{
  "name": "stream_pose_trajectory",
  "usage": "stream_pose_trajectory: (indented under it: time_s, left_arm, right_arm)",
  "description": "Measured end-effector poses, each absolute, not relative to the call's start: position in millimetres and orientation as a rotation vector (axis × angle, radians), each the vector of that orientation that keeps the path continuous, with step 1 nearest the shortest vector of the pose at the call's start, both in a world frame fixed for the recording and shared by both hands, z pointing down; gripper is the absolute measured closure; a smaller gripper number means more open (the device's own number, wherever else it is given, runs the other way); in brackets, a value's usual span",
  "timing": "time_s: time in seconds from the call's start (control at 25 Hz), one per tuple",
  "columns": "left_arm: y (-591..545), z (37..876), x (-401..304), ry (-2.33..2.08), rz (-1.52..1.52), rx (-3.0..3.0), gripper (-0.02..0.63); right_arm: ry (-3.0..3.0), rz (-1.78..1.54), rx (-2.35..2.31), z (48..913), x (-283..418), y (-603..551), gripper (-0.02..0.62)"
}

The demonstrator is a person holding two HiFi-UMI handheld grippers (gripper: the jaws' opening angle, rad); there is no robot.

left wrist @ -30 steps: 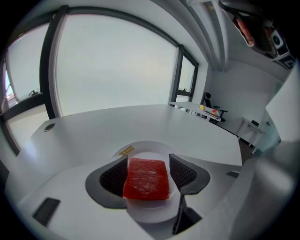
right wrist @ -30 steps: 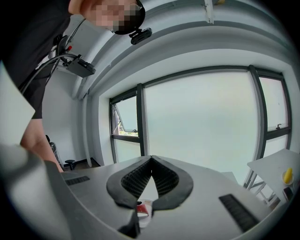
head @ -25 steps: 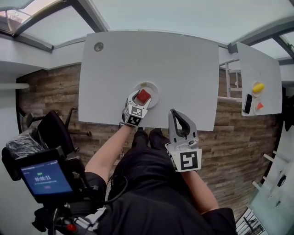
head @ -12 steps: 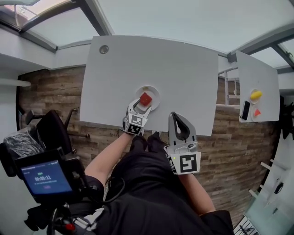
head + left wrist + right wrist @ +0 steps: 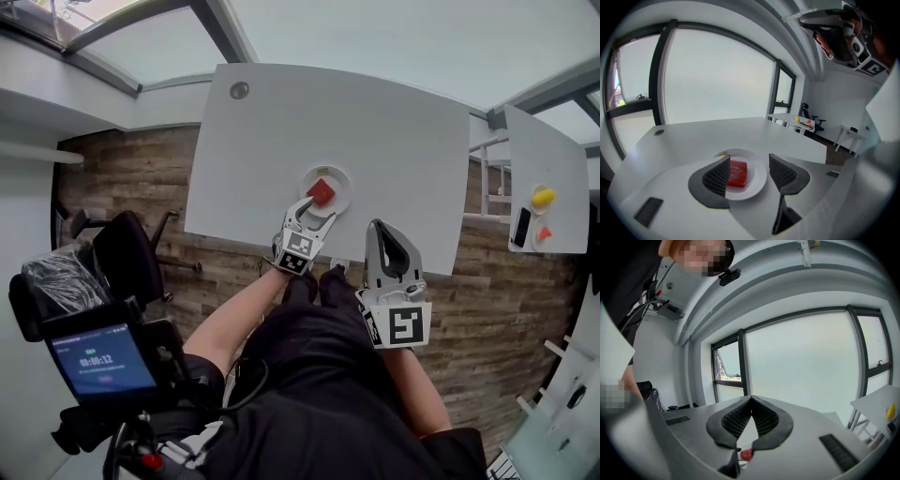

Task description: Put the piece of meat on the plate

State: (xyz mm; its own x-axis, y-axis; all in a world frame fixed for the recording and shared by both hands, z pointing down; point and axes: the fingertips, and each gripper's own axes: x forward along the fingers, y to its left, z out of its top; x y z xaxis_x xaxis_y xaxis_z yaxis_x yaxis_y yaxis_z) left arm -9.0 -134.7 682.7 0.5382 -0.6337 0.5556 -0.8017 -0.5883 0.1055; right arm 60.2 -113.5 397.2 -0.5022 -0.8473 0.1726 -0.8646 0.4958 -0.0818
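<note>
The flat red slab of meat [image 5: 321, 192] lay on the plain white round plate [image 5: 343, 186]; around the plate, the smooth white tabletop [image 5: 394, 131] was unpatterned; the plank floor [image 5: 141, 178] was streaked brown.

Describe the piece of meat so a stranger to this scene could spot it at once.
Find the large white table and, near its front edge, the single round white plate. The piece of meat lies flat on that plate, just ahead of the left gripper and its open jaws. It is a red rectangular slab, the only red thing on that table.
</note>
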Motion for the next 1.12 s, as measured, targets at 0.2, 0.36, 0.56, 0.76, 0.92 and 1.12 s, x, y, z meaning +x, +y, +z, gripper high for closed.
stream_pose_trajectory:
  time_s: [0.2,0.36,0.56,0.76,0.92,1.12]
  left_arm:
    - [-131,683,-6,-1.2,0.645,2.417,0.345]
    - [-135,675,-8,-1.218,0.627,2.415,0.345]
    - [-139,661,-24,-1.296,0.652,2.357,0.345]
    - [-136,648,-19,-1.332,0.598,2.384,0.345]
    - [-141,630,-21,-1.35,0.57,2.382,0.346]
    - [-106,608,8,-1.342,0.533,2.423,0.411]
  right_arm:
    - [-2.604,0.267,1.491,404,64,-112,0.591]
    - [-2.592,0.248,1.495,404,63,-113,0.591]
    - [-2.603,0.261,1.473,406,59,-111,0.591]
    - [-2.604,0.262,1.476,407,65,-109,0.591]
    - [-2.609,0.264,1.479,411,65,-116,0.591]
    - [-2.644,0.244,1.499,394,82,-90,0.591]
